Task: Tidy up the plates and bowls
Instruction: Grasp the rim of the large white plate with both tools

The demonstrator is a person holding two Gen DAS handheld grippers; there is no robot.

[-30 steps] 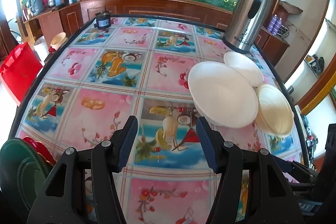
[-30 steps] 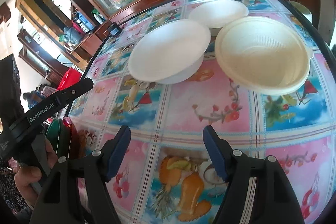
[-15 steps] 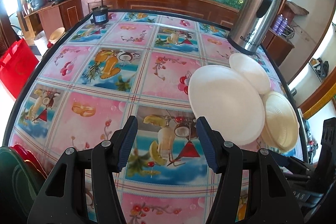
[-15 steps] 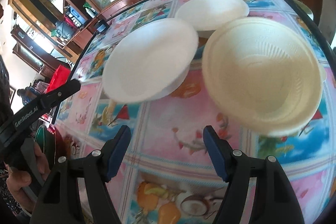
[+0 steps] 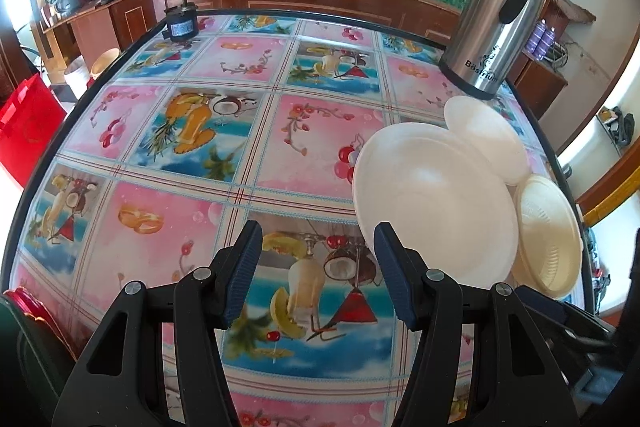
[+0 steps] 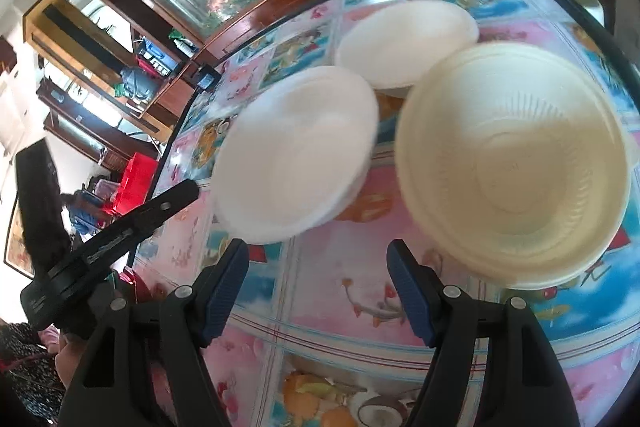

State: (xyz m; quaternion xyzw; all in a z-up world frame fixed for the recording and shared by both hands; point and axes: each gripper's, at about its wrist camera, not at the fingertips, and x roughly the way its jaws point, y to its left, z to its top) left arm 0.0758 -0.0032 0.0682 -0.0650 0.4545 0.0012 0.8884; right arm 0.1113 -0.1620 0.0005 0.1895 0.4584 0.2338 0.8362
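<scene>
Both the left gripper (image 5: 318, 259) and right gripper (image 6: 318, 269) hung empty with jaws apart, and beyond them the large white bowl (image 6: 296, 155), cream bowl (image 6: 516, 163) and farther small white bowl (image 6: 408, 45) sat unstacked on the table (image 5: 160, 211), sorting apparently unstarted.

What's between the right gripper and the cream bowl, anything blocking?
Nothing visible. The right gripper is open and empty, with only bare tablecloth between it and the cream bowl. The large white bowl sits off to the left, clear of that path.
</scene>
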